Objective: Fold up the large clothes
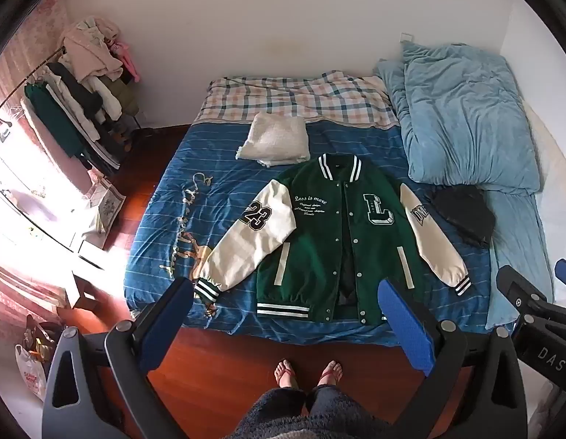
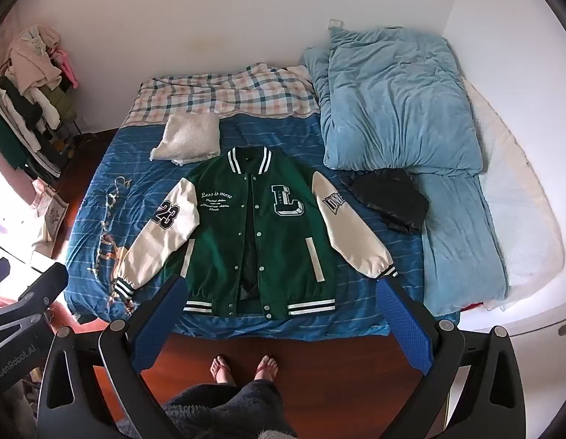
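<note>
Here, jacket (image 2: 261,234) hem partly behind wide-spread, empty fingers (image 2: 156,325) of both grippers; small chest lettering unreadable.

Your left gripper (image 1: 286,323) covers a corner of the green jacket's (image 1: 319,226) hem, and its small chest print under "Less is more" is too fine to read.

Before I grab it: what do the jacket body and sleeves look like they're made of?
Jacket body: matte green, looks like a felt or wool-type cloth. Sleeves: smooth cream with a slight sheen, possibly faux leather. Cuffs: striped ribbed knit.
</note>
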`<action>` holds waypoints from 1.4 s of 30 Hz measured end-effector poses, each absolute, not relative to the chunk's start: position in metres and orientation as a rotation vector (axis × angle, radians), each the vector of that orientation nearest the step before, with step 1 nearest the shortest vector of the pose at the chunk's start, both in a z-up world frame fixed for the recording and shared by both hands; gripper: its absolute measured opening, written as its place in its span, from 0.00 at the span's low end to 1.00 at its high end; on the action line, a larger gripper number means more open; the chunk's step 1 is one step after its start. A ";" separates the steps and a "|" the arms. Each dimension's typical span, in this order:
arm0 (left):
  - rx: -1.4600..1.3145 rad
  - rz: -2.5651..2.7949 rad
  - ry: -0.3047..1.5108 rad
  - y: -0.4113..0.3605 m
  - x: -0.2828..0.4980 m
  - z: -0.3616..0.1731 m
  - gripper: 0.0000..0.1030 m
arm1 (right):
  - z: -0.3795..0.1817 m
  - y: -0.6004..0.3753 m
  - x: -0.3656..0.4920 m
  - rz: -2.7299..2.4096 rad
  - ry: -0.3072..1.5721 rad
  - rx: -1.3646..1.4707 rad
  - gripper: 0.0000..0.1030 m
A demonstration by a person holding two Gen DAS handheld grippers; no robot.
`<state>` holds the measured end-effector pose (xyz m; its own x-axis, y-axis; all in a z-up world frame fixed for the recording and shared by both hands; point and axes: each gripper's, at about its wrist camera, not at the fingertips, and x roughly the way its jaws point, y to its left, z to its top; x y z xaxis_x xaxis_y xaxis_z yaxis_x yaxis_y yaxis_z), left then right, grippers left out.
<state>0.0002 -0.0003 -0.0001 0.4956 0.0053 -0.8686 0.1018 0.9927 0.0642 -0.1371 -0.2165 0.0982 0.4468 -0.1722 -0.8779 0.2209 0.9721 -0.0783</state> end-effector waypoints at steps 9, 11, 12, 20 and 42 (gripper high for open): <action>0.104 -0.065 1.049 -0.002 0.001 -0.001 1.00 | 0.101 -0.218 -0.138 -0.246 1.085 0.036 1.00; 0.103 -0.066 1.051 -0.001 0.001 0.005 1.00 | 0.104 -0.216 -0.138 -0.245 1.088 0.033 1.00; 0.101 -0.068 1.051 -0.001 0.001 0.005 1.00 | 0.098 -0.221 -0.141 -0.247 1.085 0.038 1.00; 0.096 -0.070 1.047 -0.006 0.001 0.003 1.00 | 0.099 -0.220 -0.139 -0.250 1.086 0.038 1.00; 0.077 -0.075 1.041 -0.011 0.000 0.003 1.00 | 0.105 -0.216 -0.140 -0.246 1.088 0.037 1.00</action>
<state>0.0000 -0.0105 0.0031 0.5035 -0.0258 -0.8636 0.0989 0.9947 0.0279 -0.1396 -0.2159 0.1051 0.4396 -0.1801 -0.8800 0.2162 0.9721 -0.0909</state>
